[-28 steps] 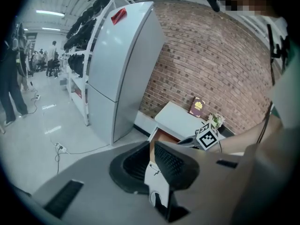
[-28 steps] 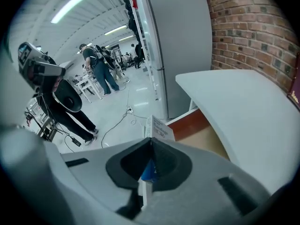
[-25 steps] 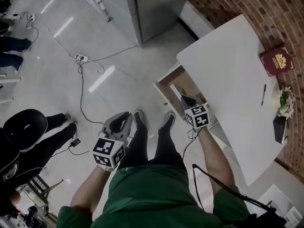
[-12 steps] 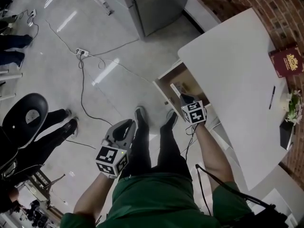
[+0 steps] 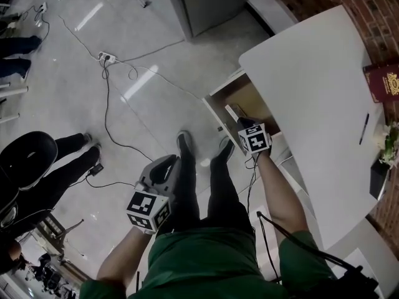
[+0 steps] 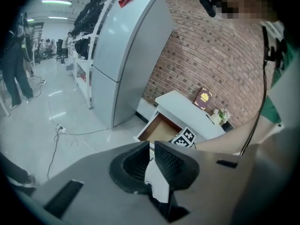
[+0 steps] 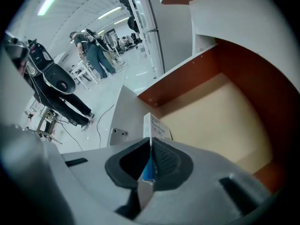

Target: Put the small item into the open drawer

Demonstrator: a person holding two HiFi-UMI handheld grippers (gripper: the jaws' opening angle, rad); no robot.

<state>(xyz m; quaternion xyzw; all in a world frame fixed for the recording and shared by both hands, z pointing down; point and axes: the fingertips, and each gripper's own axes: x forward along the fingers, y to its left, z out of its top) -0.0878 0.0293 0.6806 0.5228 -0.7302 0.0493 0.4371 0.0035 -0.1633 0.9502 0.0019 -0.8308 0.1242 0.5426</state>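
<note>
Over the open drawer (image 5: 248,97), right gripper (image 5: 240,123) pinching the small box (image 7: 153,126), jaws just starting to ease apart, left gripper (image 5: 167,162) low beside the legs, jaws together, empty.

Head view looks steeply down from above onto floor (image 5: 124,61), desk (image 5: 312,73) and open drawer (image 5: 240,101). Left gripper view faces across the room, seeing desk (image 6: 187,108) and drawer (image 6: 161,128) from well off. Right gripper view sits close over the same drawer (image 7: 220,121), looking down into it
</note>
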